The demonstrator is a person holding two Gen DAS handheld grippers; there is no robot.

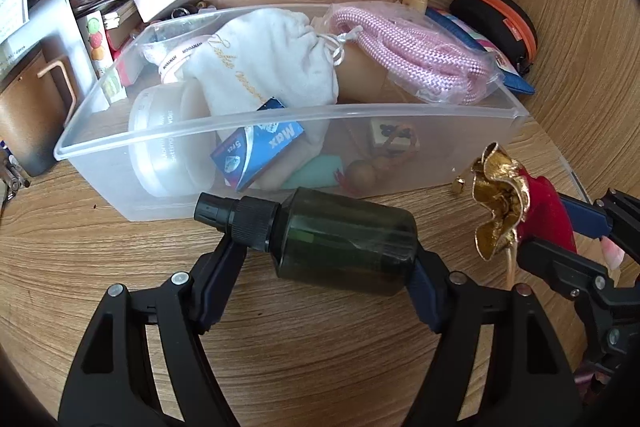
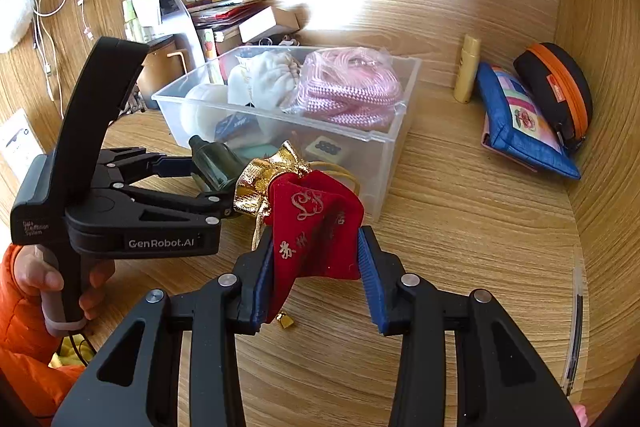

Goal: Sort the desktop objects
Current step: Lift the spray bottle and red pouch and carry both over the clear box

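A dark green spray bottle [image 1: 344, 239] with a black cap lies sideways between the fingers of my left gripper [image 1: 326, 255], which is shut on it, one pad at the cap and one at the base. It hangs just in front of the clear plastic bin [image 1: 280, 115]. The right wrist view shows the same left gripper [image 2: 208, 183] and bottle [image 2: 218, 163]. My right gripper [image 2: 316, 247] is shut on a red velvet pouch [image 2: 316, 227] with a gold-lined mouth, right of the bottle. The bin [image 2: 404, 115] holds a white drawstring bag [image 1: 272, 63], pink rope in plastic [image 1: 420, 55] and a blue box [image 1: 256, 151].
Against the right wall lie a blue patterned pouch [image 2: 520, 123], a black-and-orange case [image 2: 556, 91] and a yellow tube [image 2: 468, 67]. A pen [image 2: 574, 327] lies at the right. A small gold bell [image 2: 286, 321] sits under the pouch. Books and boxes [image 2: 232, 7] crowd the back left. A hand [image 2: 52, 283] holds the left gripper.
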